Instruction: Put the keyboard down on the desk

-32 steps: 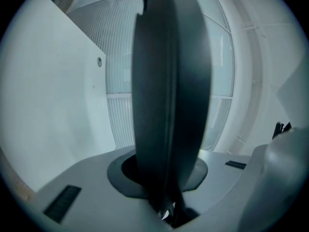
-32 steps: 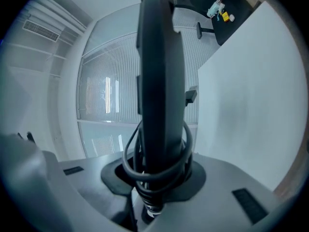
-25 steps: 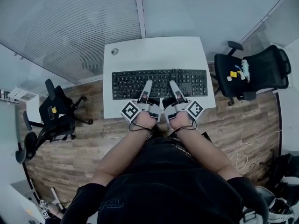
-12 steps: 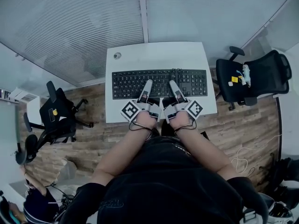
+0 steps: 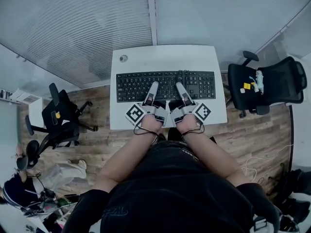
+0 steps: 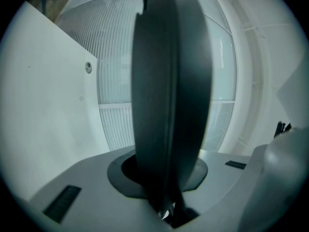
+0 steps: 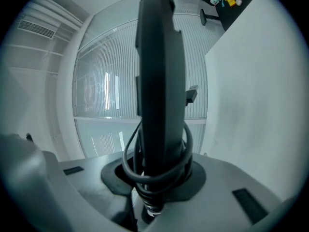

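A black keyboard (image 5: 165, 86) hangs level over the white desk (image 5: 165, 57), with its long side across the desk. My left gripper (image 5: 154, 86) is shut on its near edge left of centre. My right gripper (image 5: 179, 86) is shut on that edge just to the right. In the left gripper view the keyboard (image 6: 169, 100) stands edge-on between the jaws, apart from the desk (image 6: 43, 110). In the right gripper view the keyboard (image 7: 158, 81) is edge-on too. A coiled black cable (image 7: 154, 170) is wound around it at the jaws.
A round grommet (image 5: 124, 58) sits in the desk's far left corner. One black office chair (image 5: 60, 118) stands to the left on the wooden floor. Another chair (image 5: 267, 81) to the right carries small items. A person (image 5: 19, 193) is at the lower left. Ribbed glass walls rise behind the desk.
In the head view the desk has slid slightly downward and to the right while the keyboard and both grippers keep their place. A person has come into view at the lower left.
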A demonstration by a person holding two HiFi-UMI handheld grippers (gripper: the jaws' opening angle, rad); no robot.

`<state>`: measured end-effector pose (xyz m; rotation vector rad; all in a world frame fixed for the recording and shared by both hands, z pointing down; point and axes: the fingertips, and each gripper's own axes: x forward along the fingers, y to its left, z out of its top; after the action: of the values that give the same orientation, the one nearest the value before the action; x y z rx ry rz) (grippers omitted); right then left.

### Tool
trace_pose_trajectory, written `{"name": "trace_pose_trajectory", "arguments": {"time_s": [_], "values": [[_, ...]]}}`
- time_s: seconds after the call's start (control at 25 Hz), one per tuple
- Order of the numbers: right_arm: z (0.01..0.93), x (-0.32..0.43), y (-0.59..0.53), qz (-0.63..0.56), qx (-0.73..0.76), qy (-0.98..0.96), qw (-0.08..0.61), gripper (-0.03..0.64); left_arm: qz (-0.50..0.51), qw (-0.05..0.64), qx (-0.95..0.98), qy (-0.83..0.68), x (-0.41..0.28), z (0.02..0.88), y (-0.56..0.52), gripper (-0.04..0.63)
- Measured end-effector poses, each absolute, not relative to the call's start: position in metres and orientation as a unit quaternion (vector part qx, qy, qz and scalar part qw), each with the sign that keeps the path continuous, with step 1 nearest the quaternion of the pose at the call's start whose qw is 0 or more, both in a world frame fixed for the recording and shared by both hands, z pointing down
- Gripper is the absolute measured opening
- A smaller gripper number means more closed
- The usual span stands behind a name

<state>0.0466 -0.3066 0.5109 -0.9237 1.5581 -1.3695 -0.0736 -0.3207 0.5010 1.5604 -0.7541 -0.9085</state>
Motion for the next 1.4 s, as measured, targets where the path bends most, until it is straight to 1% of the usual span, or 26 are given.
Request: {"name": "trace_pose_trajectory", "arguments": {"time_s": [0.44,0.84,1.24,1.4], "values": [[0.528,0.061,-0.351,-0.560,-0.369,0.619,0.409,0.107,-0.384,0.555,0.660,-0.329,-0.058,0.513,-0.363,0.083],[0.564,0.070,-0.371,-0.588,-0.377,0.601,0.387,0.107,-0.361,0.567,0.644,-0.365,-0.053,0.554,-0.382,0.083],[0.611,0.074,-0.384,-0.620,-0.385,0.579,0.364,0.107,-0.353,0.596,0.608,-0.388,-0.047,0.600,-0.393,0.083],[0.634,0.078,-0.387,-0.624,-0.385,0.578,0.358,0.107,-0.334,0.595,0.618,-0.391,-0.042,0.616,-0.396,0.083]]}}
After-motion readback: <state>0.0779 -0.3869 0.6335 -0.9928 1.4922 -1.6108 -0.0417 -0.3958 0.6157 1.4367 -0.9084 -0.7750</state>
